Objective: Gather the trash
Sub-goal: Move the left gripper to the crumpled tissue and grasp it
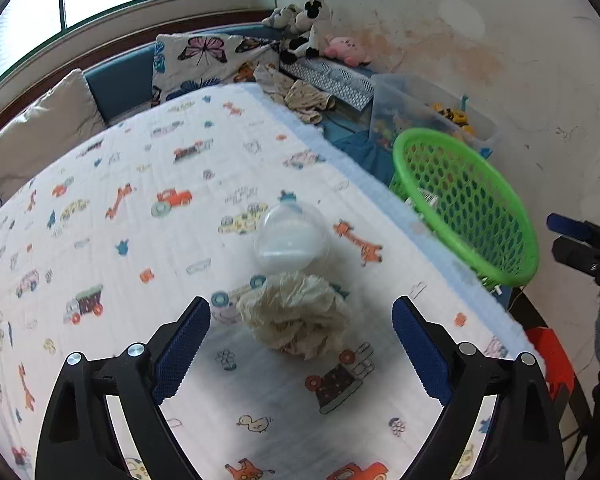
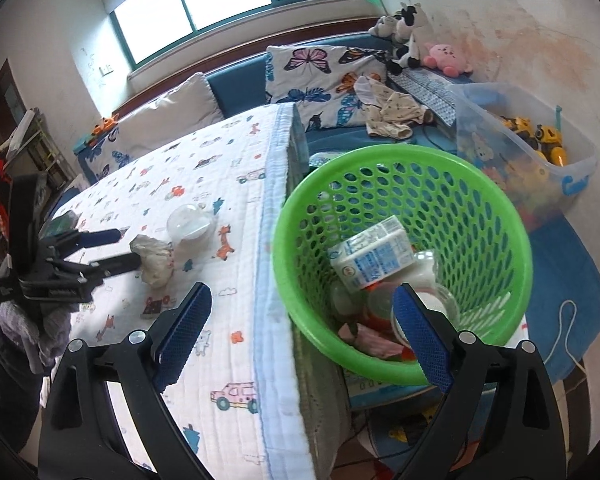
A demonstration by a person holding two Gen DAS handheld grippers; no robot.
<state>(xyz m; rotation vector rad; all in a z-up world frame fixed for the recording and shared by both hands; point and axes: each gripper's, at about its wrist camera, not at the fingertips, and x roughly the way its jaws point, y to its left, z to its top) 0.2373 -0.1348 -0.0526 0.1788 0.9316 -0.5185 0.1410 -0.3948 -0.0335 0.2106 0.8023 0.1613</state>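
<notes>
1. Blue-padded and tilted steeply downward, the left gripper (image 1: 301,344) hangs over the table (image 1: 120,208), which is covered in a white cloth printed with cars and animals; its fingers (image 1: 182,344) stand wide apart with nothing pressed between them.
2. Crumpled cream paper (image 1: 296,322) lies on the cloth between those fingers, clear of both pads, with bare cloth on either side.
3. Just beyond the paper sits a clear plastic dome cup (image 1: 290,240), touching or nearly touching it; which one I cannot tell.
4. Toward the table's left edge the cloth is bare, leaving open room there.
5. Off the table's right edge stands a green mesh basket (image 2: 400,264), pressed close against the hanging cloth.
6. Inside the basket lie a blue-and-white milk carton (image 2: 374,258), clear cups and red scraps.
7. The right gripper (image 2: 302,334) points down over the table's right edge and the basket's near rim, fingers (image 2: 420,344) spread wide, gripping nothing.
8. Farther right sits a clear bin (image 2: 540,148) holding yellow toys.
</notes>
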